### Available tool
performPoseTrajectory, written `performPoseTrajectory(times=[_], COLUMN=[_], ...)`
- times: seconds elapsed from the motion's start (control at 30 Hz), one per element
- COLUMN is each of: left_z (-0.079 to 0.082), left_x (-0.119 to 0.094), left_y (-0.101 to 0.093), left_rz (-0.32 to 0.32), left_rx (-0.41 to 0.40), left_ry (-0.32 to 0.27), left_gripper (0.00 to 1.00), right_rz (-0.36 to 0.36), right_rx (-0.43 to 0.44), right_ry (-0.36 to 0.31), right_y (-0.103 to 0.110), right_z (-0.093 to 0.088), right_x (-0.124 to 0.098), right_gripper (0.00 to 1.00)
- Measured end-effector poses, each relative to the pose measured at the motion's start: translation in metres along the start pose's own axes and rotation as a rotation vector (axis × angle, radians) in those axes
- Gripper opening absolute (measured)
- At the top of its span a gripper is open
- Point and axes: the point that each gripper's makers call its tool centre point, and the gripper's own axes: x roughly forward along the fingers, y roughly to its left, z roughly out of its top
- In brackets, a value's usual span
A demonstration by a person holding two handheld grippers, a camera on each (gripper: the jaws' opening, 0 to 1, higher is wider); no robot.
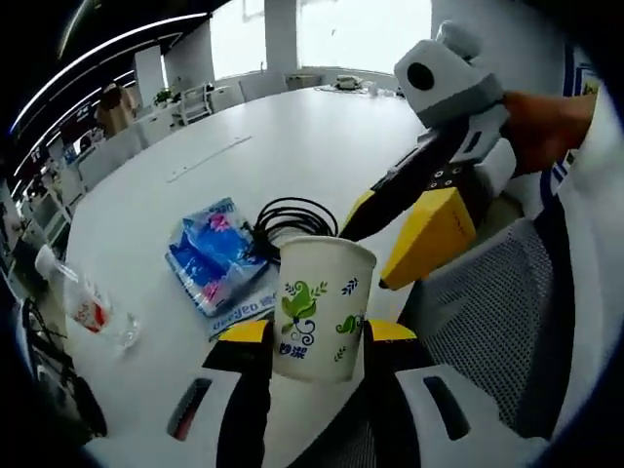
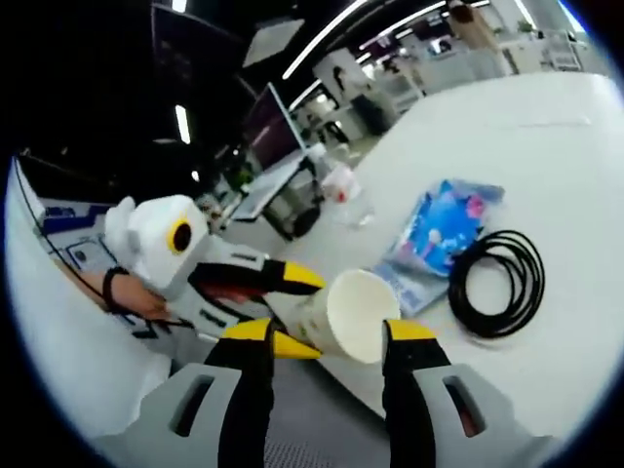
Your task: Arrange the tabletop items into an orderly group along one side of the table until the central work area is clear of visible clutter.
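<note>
A white paper cup (image 1: 317,302) with green leaf print stands between the jaws of my left gripper (image 1: 317,339), which is shut on its sides and holds it over the near edge of the white table (image 1: 244,136). In the right gripper view the cup (image 2: 356,312) turns its open mouth toward the camera, with the left gripper (image 2: 295,312) reaching in from the left. My right gripper (image 2: 327,341) is open, and its yellow jaws end just short of the cup. From the left gripper view, the right gripper (image 1: 378,249) hangs close behind and to the right of the cup.
On the table lie a blue plastic packet (image 1: 210,249) over a printed sheet, a coiled black cable (image 1: 292,219) and a clear plastic bottle (image 1: 83,302) near the left edge. A grey mesh chair (image 1: 487,312) stands at the table's near side. Desks and chairs fill the background.
</note>
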Motion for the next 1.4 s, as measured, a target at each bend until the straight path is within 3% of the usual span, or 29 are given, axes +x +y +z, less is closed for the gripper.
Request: performPoseTrajectory(times=[0.2, 0.4, 0.5, 0.57, 0.63, 1.4], left_z=[0.005, 0.007, 0.007, 0.007, 0.007, 0.004], left_x=[0.000, 0.003, 0.004, 0.004, 0.005, 0.007], left_y=[-0.005, -0.015, -0.018, -0.019, -0.019, -0.016], left_rz=[-0.004, -0.040, -0.056, -0.062, -0.066, -0.028], left_rx=[0.056, 0.101, 0.137, 0.144, 0.143, 0.082], left_ry=[0.001, 0.002, 0.009, 0.013, 0.014, 0.007], left_gripper=[0.36, 0.36, 0.36, 0.36, 0.35, 0.35], right_rz=[0.015, 0.029, 0.037, 0.045, 0.061, -0.003], right_rx=[0.002, 0.030, 0.039, 0.036, 0.055, 0.085], right_ry=[0.024, -0.015, -0.028, -0.033, -0.041, -0.047], right_y=[0.000, 0.003, 0.004, 0.006, 0.009, 0.001], right_z=[-0.006, -0.001, 0.001, 0.002, 0.003, 0.001], right_x=[0.003, 0.006, 0.006, 0.006, 0.006, 0.005], right_gripper=[0.41, 0.30, 0.20, 0.05, 0.01, 0.00])
